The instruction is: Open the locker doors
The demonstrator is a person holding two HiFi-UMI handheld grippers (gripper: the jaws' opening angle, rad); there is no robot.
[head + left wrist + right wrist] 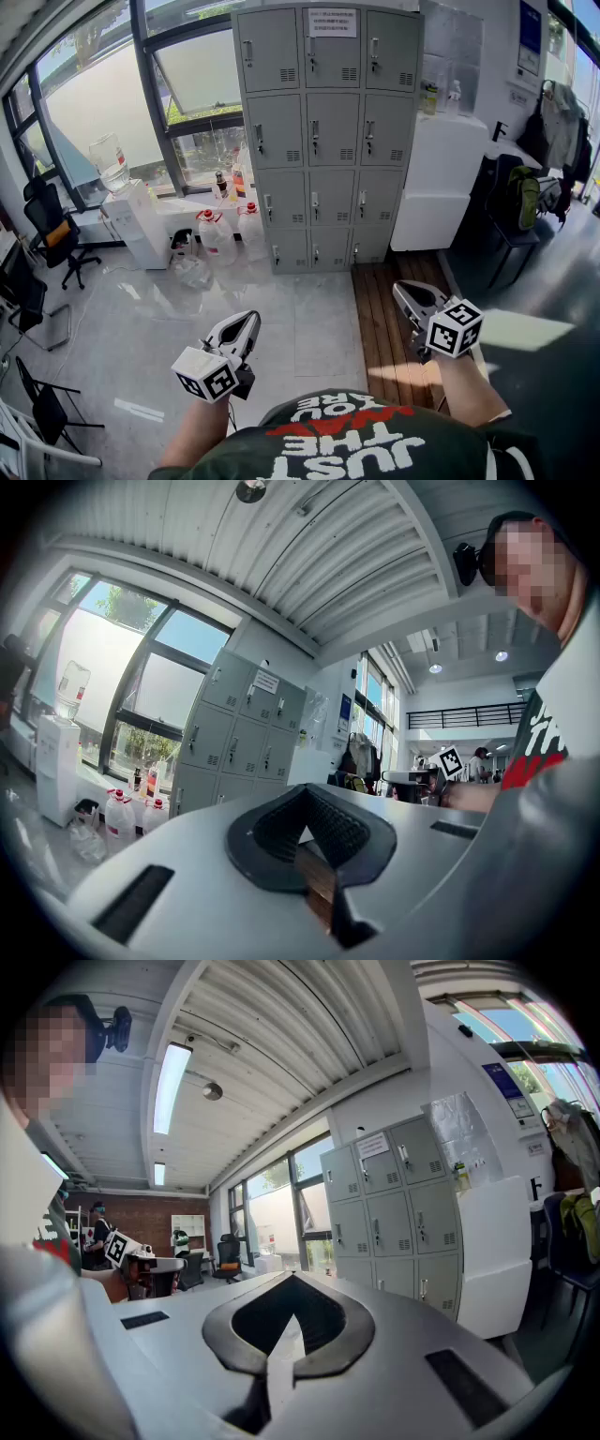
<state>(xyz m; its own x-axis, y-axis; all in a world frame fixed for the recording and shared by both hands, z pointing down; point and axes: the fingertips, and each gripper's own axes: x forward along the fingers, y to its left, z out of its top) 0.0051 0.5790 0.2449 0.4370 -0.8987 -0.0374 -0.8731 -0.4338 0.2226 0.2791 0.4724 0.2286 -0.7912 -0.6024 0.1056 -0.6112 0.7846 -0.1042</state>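
The grey locker bank (323,131) stands against the far wall, three columns wide, with every door closed. It also shows in the left gripper view (239,742) and the right gripper view (394,1213). I am several steps back from it. My left gripper (249,322) is held low near my body, its jaws together with nothing between them (307,803). My right gripper (412,295) is also close to my body, shut and empty (291,1288). Both point toward the lockers.
A water dispenser (131,211) and large water bottles (217,234) stand left of the lockers. A white cabinet (436,178) adjoins them on the right. A wooden floor strip (394,319) lies ahead. Office chairs (56,230) stand at left, and a chair with a backpack (520,197) at right.
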